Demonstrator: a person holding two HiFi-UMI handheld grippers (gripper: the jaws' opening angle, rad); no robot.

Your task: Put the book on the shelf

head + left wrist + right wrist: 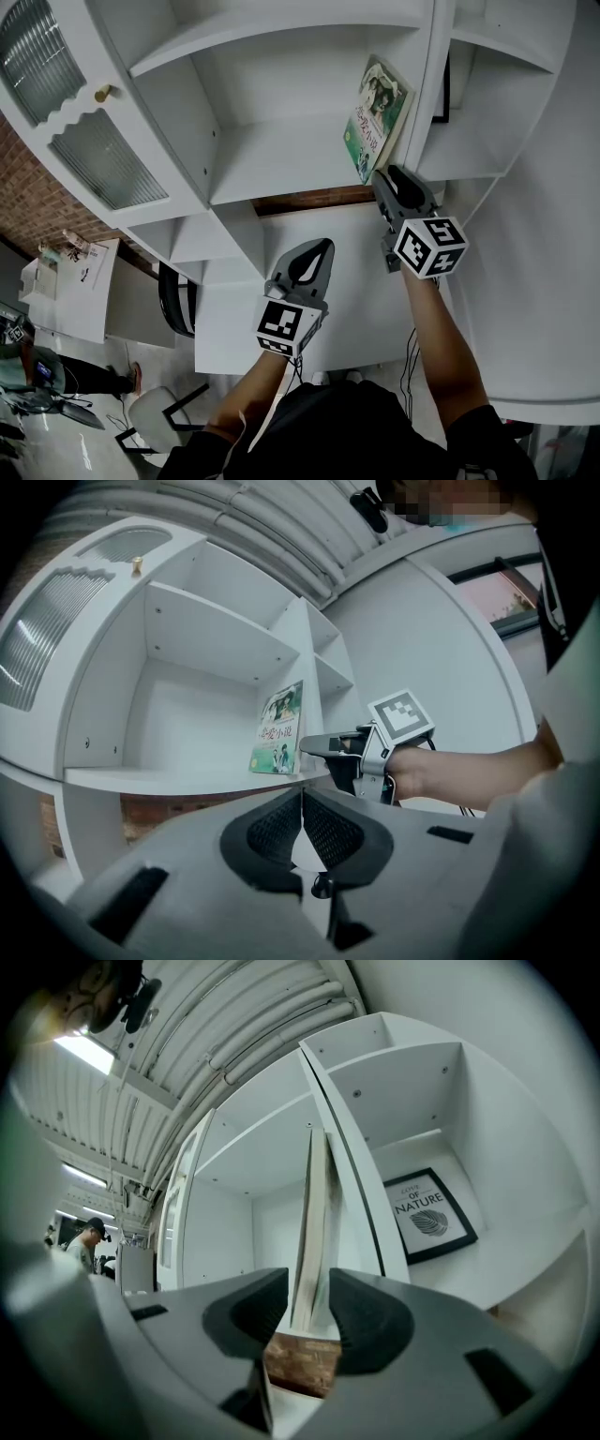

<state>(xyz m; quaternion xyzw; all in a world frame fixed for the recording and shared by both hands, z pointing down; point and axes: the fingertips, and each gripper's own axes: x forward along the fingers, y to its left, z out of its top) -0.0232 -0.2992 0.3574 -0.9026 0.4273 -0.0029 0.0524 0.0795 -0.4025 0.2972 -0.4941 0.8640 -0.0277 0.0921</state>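
The book (378, 117), with a green illustrated cover, stands on the white shelf board (281, 159) and leans against the right divider. In the left gripper view the book (278, 728) shows its cover. In the right gripper view the book (314, 1213) is edge-on. My right gripper (386, 180) is at the book's lower near corner; its jaws are open, set wider than the book's edge, right gripper (309, 1299). My left gripper (316, 255) hangs lower and to the left, away from the shelf, left gripper (302, 803) shut with nothing in it.
A framed leaf print (431, 1215) stands in the compartment right of the divider. A glass-paned cabinet door with a gold knob (103, 93) is at the left. More white shelves sit above and below. A chair (155, 417) stands on the floor far below.
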